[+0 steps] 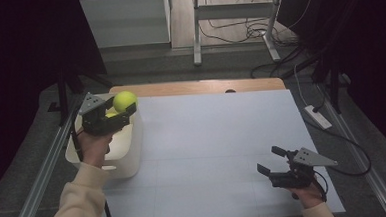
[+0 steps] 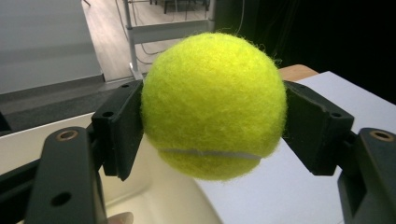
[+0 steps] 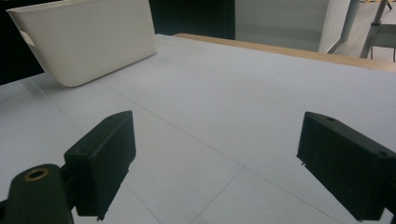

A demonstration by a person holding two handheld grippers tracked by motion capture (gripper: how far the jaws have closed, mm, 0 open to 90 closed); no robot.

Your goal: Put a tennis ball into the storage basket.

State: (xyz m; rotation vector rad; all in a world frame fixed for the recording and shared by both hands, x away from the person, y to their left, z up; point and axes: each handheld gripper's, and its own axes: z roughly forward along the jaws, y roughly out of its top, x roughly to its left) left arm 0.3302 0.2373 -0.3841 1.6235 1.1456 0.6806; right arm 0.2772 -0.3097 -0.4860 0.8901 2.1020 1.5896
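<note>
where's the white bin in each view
High view: white bin at left edge of the table, under the left gripper.
Left gripper view: its rim at bottom, below the tennis ball.
Right gripper view: top left.
Shared landmark: table's wooden far edge.

Dim room, grey floor [image 1: 143,66], cables [image 1: 237,33], perhaps shelving [image 1: 233,11]

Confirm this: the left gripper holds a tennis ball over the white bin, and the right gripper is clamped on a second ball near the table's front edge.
Not quite. The left gripper does hold the tennis ball over the white bin, but the right gripper holds nothing: the right gripper view shows its jaws wide apart with bare table between them. It does sit near the table's front edge.
</note>
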